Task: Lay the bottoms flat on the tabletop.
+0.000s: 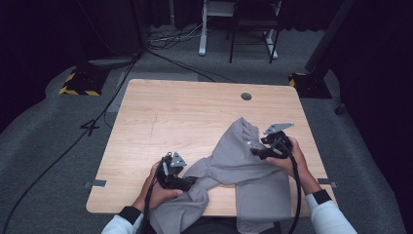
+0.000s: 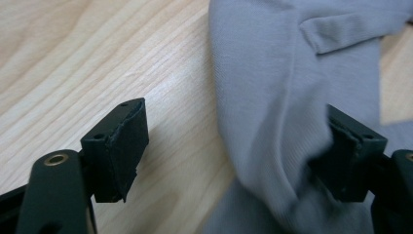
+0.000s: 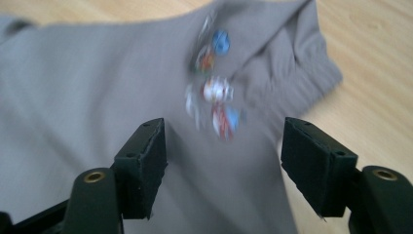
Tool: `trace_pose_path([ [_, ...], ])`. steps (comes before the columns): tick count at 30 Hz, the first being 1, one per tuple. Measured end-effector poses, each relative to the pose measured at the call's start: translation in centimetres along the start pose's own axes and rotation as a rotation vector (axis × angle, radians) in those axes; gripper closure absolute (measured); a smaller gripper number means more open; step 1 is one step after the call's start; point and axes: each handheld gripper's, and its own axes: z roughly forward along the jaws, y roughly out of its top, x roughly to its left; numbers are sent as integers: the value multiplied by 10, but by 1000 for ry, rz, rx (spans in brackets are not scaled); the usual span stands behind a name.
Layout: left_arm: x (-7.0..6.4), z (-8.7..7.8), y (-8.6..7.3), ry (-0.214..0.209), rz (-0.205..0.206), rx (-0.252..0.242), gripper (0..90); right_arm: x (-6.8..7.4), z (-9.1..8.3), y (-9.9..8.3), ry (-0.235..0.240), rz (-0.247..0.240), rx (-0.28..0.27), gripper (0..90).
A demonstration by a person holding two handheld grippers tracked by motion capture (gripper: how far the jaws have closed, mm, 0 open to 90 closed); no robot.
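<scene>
Grey garment (image 1: 243,165) hangs off the near table (image 1: 160,117) edge, lower part cut by frame bottom. Small coloured print (image 3: 214,92) on the garment is motion-blurred, unreadable. Garment fold covers part of the left gripper (image 2: 238,151) right-hand pad.

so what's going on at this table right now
A person is working on a grey garment spread over the near side of a wooden table, part of it hanging off the front edge. Each hand holds a two-jaw tool. The left tool is open with a fold of the cloth between its jaws. The right tool is open over the fabric near a small colourful print.
</scene>
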Motion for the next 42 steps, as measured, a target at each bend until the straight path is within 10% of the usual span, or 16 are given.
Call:
trace_pose_path([
  [8, -4, 10, 11, -4, 22, 1, 213, 3, 46, 29, 41, 12, 127, 488],
  [15, -6, 22, 29, -13, 57, -4, 653, 10, 60, 45, 9, -55, 158, 838],
  [25, 32, 3, 45, 316, -40, -138, 840, 14, 21, 87, -70, -90, -58, 854],
  [31, 21, -43, 49, 433, 36, -313, 830, 33, -29, 93, 29, -155, -230, 855],
  [36, -17, -52, 22, 303, 189, -272, 808, 53, -48, 47, 133, -240, -188, 853],
  [42, -61, -41, -6, 58, 286, -133, 730, 62, -41, -34, 222, -251, 11, 837],
])
